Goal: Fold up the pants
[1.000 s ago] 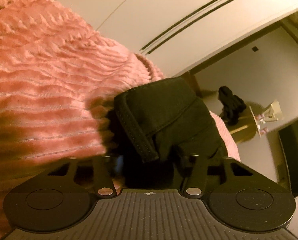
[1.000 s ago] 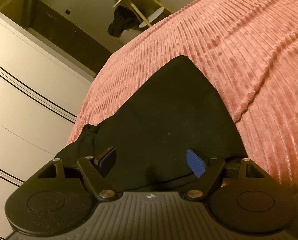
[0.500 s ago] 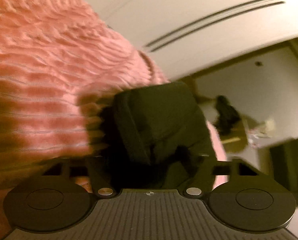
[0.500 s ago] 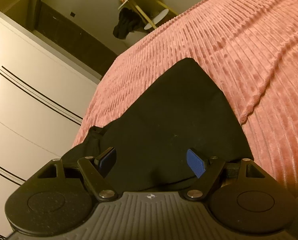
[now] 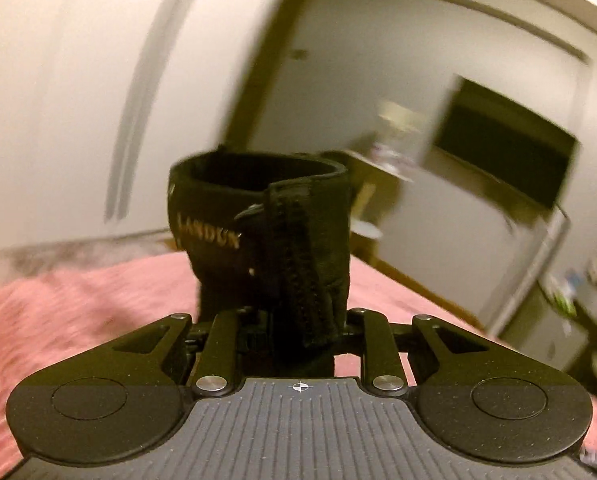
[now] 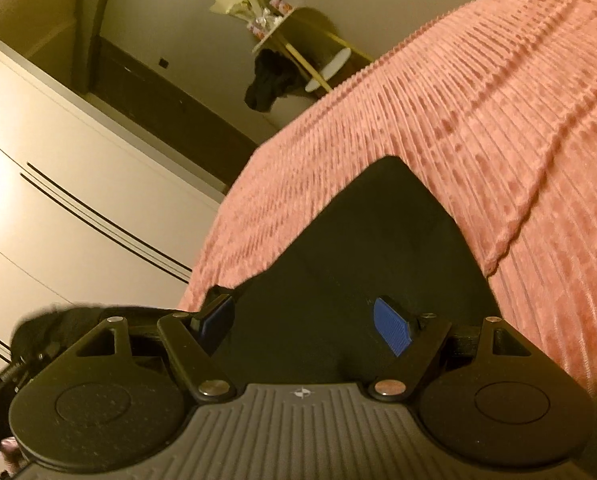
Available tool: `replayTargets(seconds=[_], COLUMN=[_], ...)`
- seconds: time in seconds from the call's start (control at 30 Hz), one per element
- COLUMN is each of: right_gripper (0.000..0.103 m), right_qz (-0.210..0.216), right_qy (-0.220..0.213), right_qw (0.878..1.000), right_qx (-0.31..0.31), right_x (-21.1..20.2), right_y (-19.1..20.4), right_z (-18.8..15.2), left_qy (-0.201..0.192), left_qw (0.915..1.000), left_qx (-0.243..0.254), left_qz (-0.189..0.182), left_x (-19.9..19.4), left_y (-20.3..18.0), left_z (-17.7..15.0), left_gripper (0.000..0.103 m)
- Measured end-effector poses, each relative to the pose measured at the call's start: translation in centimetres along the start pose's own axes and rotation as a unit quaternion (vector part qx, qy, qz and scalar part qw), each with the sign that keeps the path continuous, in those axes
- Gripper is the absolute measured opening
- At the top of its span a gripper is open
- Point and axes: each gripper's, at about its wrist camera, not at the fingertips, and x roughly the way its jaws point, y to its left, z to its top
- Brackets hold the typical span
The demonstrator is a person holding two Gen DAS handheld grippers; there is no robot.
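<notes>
The black pants [image 6: 370,248] lie on a pink ribbed bedspread [image 6: 478,120]. My right gripper [image 6: 304,320] hovers low over them, open, its blue pads [image 6: 392,330] wide apart and touching nothing. My left gripper [image 5: 294,320] is lifted above the bedspread [image 5: 78,300]. Its jaws are closing on the pants' waistband [image 5: 258,216], which stands up out of them with pale lettering on it; the cloth hides the pads. A blurred dark shape [image 6: 38,332] at the left edge of the right wrist view is too smeared to identify.
A white wardrobe [image 6: 58,200] with dark grooves runs along the bed's left side. Beyond the bed stands a small round side table [image 6: 282,36] with a dark garment [image 6: 270,80] hanging from it. A dark screen [image 5: 498,148] hangs on the far wall.
My left gripper has risen off the bed and rolled, carrying the waistband up with it. The right gripper has stayed in place and open.
</notes>
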Motion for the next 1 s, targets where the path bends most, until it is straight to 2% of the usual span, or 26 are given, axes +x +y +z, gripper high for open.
replayTargets(seconds=[0.1,0.27,0.3,0.33,0.37,0.4,0.43,0.57,0.67,0.73,0.8,0.83,0.87,0.9,0.97,1.0], right_gripper=[0.078,0.078,0.078,0.078,0.078,0.078,0.078,0.078,0.078,0.078,0.078,0.078,0.078,0.078,0.078,0.077], right_qz=[0.003,0.012,0.016,0.017,0.018,0.020,0.022,0.036,0.044,0.046,0.046,0.044,0.040,0.038,0.026,0.019], right_qy=[-0.006,-0.018,-0.019,-0.019,-0.018,-0.017,-0.016,-0.012,0.001,0.014,0.028,0.034,0.043,0.052,0.066,0.077], right_qw=[1.000,1.000,1.000,0.999,0.999,0.999,0.999,0.999,0.999,0.999,0.999,0.998,0.998,0.998,0.997,0.997], right_qx=[0.004,0.015,0.019,0.022,0.025,0.027,0.030,0.033,0.026,0.018,0.007,0.003,-0.003,-0.005,-0.004,-0.001], right_x=[-0.6,-1.4,-1.5,-1.5,-1.6,-1.6,-1.6,-1.6,-1.2,-0.4,0.6,1.1,1.9,2.6,3.7,4.5], right_y=[-0.3,-0.9,-1.1,-1.2,-1.4,-1.5,-1.6,-1.8,-1.5,-1.1,-0.5,-0.3,0.1,0.2,0.2,0.1], right_z=[0.1,0.4,0.4,0.5,0.5,0.5,0.6,0.6,0.5,0.6,0.8,0.9,1.1,1.2,1.5,1.7], left_qy=[0.011,0.063,0.079,0.097,0.117,0.150,0.172,0.186,0.165,0.140,0.122,0.121,0.125,0.139,0.181,0.204], left_qw=[0.9973,0.9884,0.9852,0.9828,0.9797,0.9754,0.9732,0.9750,0.9844,0.9895,0.9883,0.9845,0.9816,0.9785,0.9734,0.9672], left_qx=[0.070,0.133,0.146,0.148,0.148,0.141,0.129,0.069,0.036,0.030,0.032,0.036,0.038,0.019,-0.051,-0.092], left_qz=[-0.018,-0.037,-0.043,-0.052,-0.066,-0.079,-0.082,-0.099,-0.051,0.015,0.085,0.122,0.140,0.151,0.131,0.120], left_x=[1.3,4.2,4.9,5.7,6.4,7.4,7.9,7.6,7.4,6.8,6.8,7.0,7.3,7.7,8.7,9.5], left_y=[-6.1,-13.0,-14.4,-15.1,-15.7,-16.4,-16.8,-16.1,-13.5,-11.2,-9.8,-8.6,-8.2,-7.0,-4.3,-3.1], left_z=[-2.0,-7.1,-8.4,-9.6,-10.5,-11.7,-12.5,-12.9,-11.9,-11.0,-10.3,-10.3,-10.4,-10.7,-11.0,-11.3], left_gripper=[0.025,0.027,0.037,0.043,0.059,0.085,0.090,0.096,0.097,0.098,0.101,0.101,0.101,0.101,0.101,0.100])
